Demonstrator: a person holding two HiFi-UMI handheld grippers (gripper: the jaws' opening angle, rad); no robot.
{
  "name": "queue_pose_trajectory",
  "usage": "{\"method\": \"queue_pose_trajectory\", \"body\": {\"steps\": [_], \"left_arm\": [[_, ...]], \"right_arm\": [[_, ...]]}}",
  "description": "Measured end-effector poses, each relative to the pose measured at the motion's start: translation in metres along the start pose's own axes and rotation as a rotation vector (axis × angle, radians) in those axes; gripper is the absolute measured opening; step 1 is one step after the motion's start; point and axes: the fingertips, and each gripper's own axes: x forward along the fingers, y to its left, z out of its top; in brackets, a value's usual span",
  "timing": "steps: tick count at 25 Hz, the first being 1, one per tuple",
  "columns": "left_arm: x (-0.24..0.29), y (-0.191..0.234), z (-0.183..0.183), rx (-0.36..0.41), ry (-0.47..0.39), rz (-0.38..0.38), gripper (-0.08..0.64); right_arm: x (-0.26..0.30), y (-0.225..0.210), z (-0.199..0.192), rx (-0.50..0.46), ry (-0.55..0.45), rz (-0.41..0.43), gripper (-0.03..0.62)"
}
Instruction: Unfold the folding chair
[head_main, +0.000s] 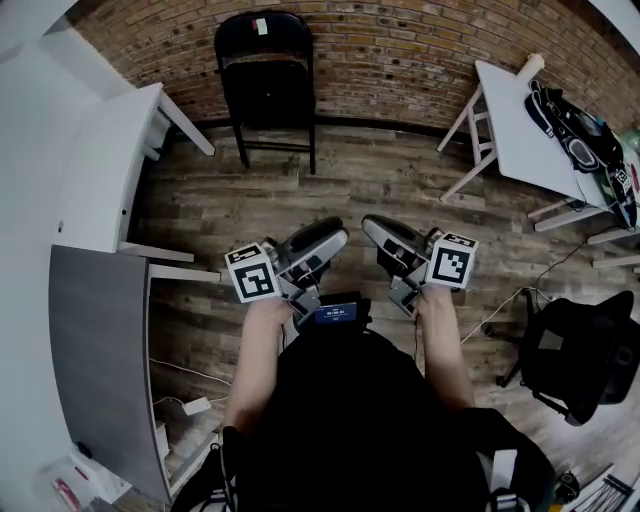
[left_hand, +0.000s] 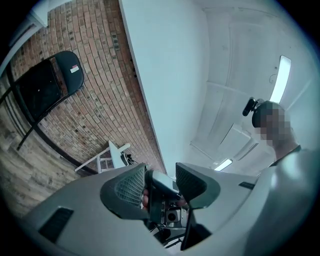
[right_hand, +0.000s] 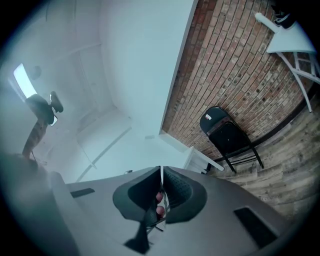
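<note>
**Operator:** State of both tools?

**Technician:** The left tool (head_main: 335, 238) has its jaws spread, with nothing between the pads; the other tool's nose only shows beyond the gap. The right tool (head_main: 377, 228) has its jaws pressed together and is empty. Both are held close to the body, tips facing each other.

**Operator:** Location of the folding chair?

**Technician:** The folding chair (head_main: 265, 80) stands folded on the wooden floor (head_main: 350, 180) against the brick wall (head_main: 400, 60), well apart from both tools.

**Operator:** Recommended procedure?

**Technician:** Approach first. Open the right tool before contact. Steady the backrest top with one tool. With the other, take the seat's front edge and swing it down until the legs splay. Keep the feet planted so the frame does not slide.

**Operator:** Containers?

**Technician:** One dark bag (head_main: 572, 125) lies on the white surface (head_main: 505, 120) at right. It is too small in view to tell its contents.
</note>
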Motion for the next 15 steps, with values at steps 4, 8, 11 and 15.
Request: {"method": "queue_pose_trajectory", "body": {"steps": [4,8,11,15], "left_arm": [[0.005,0.001,-0.004,0.003,-0.002,0.006,0.21],[0.008,0.003,-0.011,-0.001,-0.007,0.022,0.209],[0.011,0.001,-0.014,0.006,-0.004,0.032,0.21],[0.021,-0.001,-0.02,0.01,0.003,0.028,0.209]], "right_arm": [[-0.011,-0.004,0.011,0.022,-0.064,0.023,0.025],[-0.026,-0.006,0.016,0.028,-0.106,0.044,0.026],[-0.032,-0.007,0.013,0.037,-0.103,0.052,0.028],[-0.039,-0.005,0.016,0.02,-0.101,0.064,0.028]]}}
